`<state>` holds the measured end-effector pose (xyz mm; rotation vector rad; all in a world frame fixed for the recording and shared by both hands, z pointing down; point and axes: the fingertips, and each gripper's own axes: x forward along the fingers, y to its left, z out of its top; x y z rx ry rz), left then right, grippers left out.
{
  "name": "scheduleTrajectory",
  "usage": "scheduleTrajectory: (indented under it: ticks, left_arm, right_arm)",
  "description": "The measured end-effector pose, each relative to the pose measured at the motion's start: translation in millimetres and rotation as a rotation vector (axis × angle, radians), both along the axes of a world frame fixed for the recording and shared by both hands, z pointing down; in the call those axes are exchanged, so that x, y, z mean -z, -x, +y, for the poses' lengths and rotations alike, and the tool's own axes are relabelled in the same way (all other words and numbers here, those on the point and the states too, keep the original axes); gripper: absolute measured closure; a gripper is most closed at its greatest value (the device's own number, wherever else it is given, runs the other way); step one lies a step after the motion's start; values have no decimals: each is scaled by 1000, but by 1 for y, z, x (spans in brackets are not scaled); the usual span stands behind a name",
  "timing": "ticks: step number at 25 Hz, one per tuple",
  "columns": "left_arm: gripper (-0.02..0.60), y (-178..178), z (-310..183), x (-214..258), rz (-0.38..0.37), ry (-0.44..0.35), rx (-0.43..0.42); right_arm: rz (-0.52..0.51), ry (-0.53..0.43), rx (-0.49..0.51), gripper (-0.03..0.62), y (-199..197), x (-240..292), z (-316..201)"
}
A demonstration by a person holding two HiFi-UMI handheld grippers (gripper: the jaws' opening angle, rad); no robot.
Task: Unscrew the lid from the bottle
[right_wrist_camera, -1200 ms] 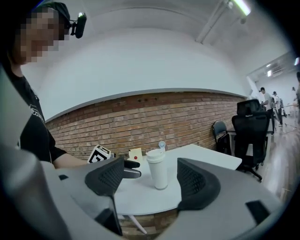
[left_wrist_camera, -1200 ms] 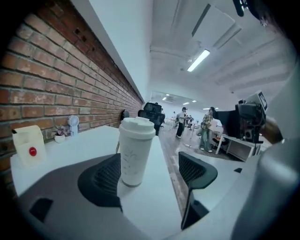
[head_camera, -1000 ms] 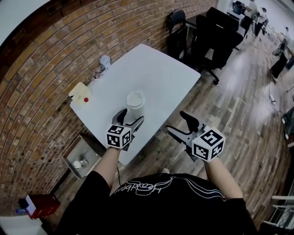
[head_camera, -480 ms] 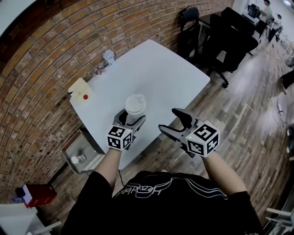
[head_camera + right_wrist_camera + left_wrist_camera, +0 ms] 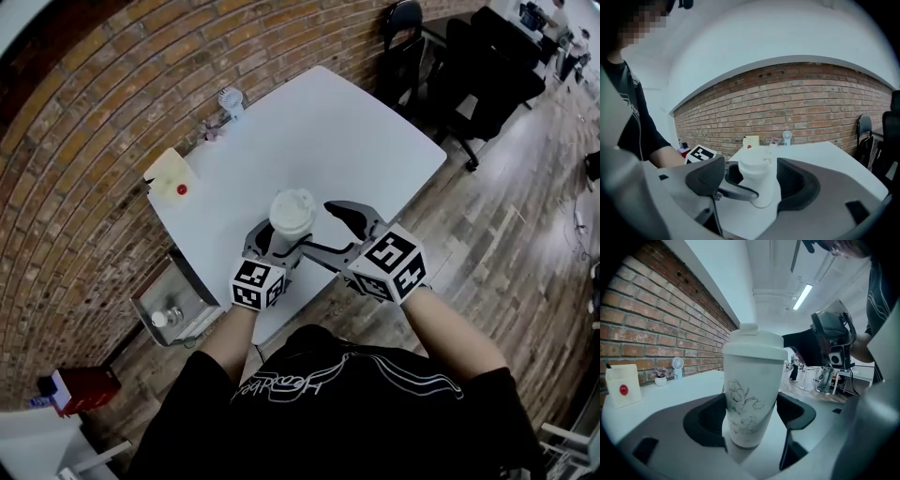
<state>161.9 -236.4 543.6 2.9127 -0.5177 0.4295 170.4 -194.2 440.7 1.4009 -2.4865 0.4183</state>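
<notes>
- Firmly set, the left hand-held gripper (image 5: pixel 277 244) has just been closing its jaws. It appears clenched on the lower body of the white bottle (image 5: pixel 751 399), with a pad against each side.
- Beside it, the right hand-held gripper (image 5: pixel 751 171) is released, its jaws wide. Its tips hang just right of the lid (image 5: pixel 292 210) at cap height, not touching it.
- Done well, the step in hand means bringing the right jaws level around the lid's rim. They should be centred so both pads meet it together, then close on the lid alone, clear of the left jaw below.
- The left grip likely needs to sit low and steady, since the smooth, tapered wall could slip or spin once the twist begins.
- The bottle stands upright near the near edge of the white desk (image 5: pixel 356 131), lid on, held from the near left and approached from the right.
- Farther off, a cream box with a red dot (image 5: pixel 169 173) and a small fan (image 5: pixel 231 98) sit along the desk's far left edge by the brick wall (image 5: pixel 94 141), well apart from the bottle.
</notes>
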Motion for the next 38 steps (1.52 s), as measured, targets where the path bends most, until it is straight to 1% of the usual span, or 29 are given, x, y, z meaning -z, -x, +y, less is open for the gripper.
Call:
scheduleTrajectory:
  ticks: [5, 9, 16, 20, 24, 28, 31, 34, 38]
  left_arm:
    - [224, 0, 1, 1, -12, 7, 9]
    - [223, 1, 1, 1, -15, 8, 15]
    - [224, -1, 3, 1, -30, 14, 2]
    - [224, -2, 3, 2, -32, 13, 1]
    - [224, -1, 4, 3, -37, 14, 2]
    - [224, -2, 4, 4, -46, 19, -2]
    - [222, -1, 6, 4, -48, 19, -4]
    - [222, -2, 5, 3, -39, 11, 0]
    - [222, 0, 5, 1, -50, 21, 3]
  right_arm:
    - [80, 2, -29, 270, 2, 0, -17]
    - [112, 23, -60, 270, 3, -5, -27]
    - [194, 14, -92, 283, 7, -11, -36]
    - [201, 6, -106, 275, 6, -11, -35]
    - [199, 4, -95, 276, 6, -11, -35]
    - [199, 8, -49, 276, 5, -10, -35]
    - [184, 0, 14, 276, 4, -10, -34]
    - [188, -13, 107, 276, 4, -10, -36]
    - [181, -22, 262, 275, 6, -12, -37]
